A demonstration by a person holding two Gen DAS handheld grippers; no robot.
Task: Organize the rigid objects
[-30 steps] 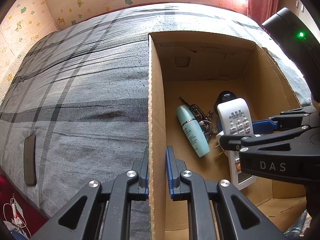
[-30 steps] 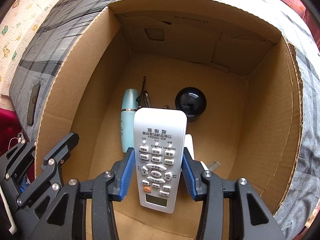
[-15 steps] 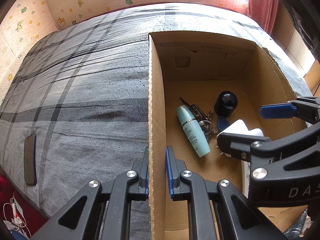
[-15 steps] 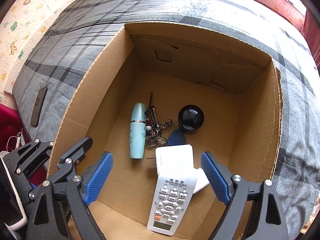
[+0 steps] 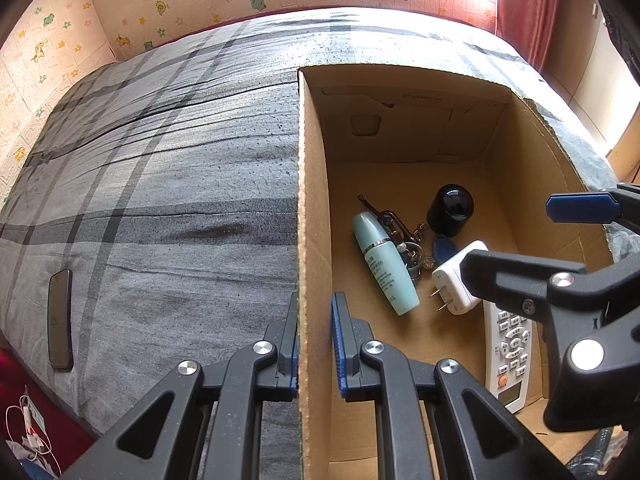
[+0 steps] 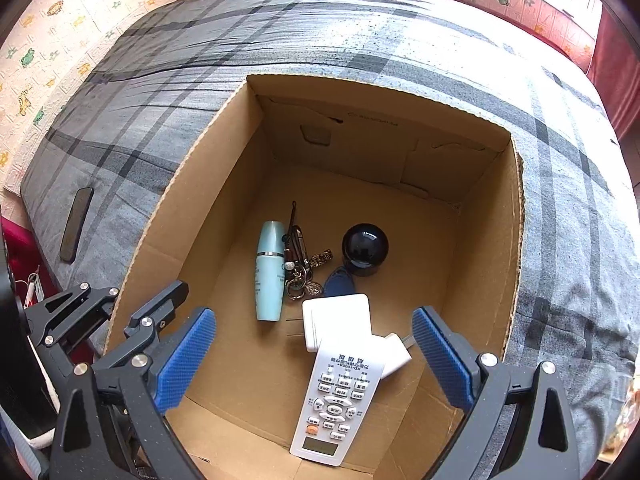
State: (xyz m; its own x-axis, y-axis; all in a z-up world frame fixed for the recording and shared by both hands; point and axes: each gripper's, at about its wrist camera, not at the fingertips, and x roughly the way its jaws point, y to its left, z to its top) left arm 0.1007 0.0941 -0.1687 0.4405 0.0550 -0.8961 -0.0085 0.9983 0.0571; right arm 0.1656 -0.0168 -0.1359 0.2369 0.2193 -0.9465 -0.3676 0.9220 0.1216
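Fingers of the left gripper (image 5: pixel 315 340), seen in the left wrist view, are clamped on the near end of the left wall of the cardboard box (image 5: pixel 310 200), one blue pad outside and one inside. That box stands open on a bed (image 5: pixel 160 184) covered in grey plaid cloth. On the box floor lie a pale teal bottle (image 5: pixel 385 264), a bunch of keys (image 5: pixel 404 236) just beside it, a black round-topped object (image 5: pixel 450 210) farther back, a white plug adapter (image 5: pixel 456 280) with its two prongs pointing toward the bottle, and a white remote control (image 5: pixel 510 352) nearest the camera. Part of the right gripper's black frame and one blue pad cross the right edge of this view. A dark flat slab (image 5: pixel 60 320) rests on the bed near its left edge.

Right wrist view: the right gripper (image 6: pixel 316 356) hangs above the box interior with its fingers (image 6: pixel 186 356) wide apart and opening; nothing is gripped between them. Below, the remote control (image 6: pixel 338 400) lies face up on the box floor (image 6: pixel 240 360), its far end overlapping the adapter (image 6: pixel 336 316). A blue key fob (image 6: pixel 339 280) lies between the adapter and the black object (image 6: pixel 365 250). The teal bottle (image 6: pixel 270 272) lies beside the keys (image 6: pixel 298 264). At lower left, the left gripper's frame (image 6: pixel 120 320) meets the box wall.
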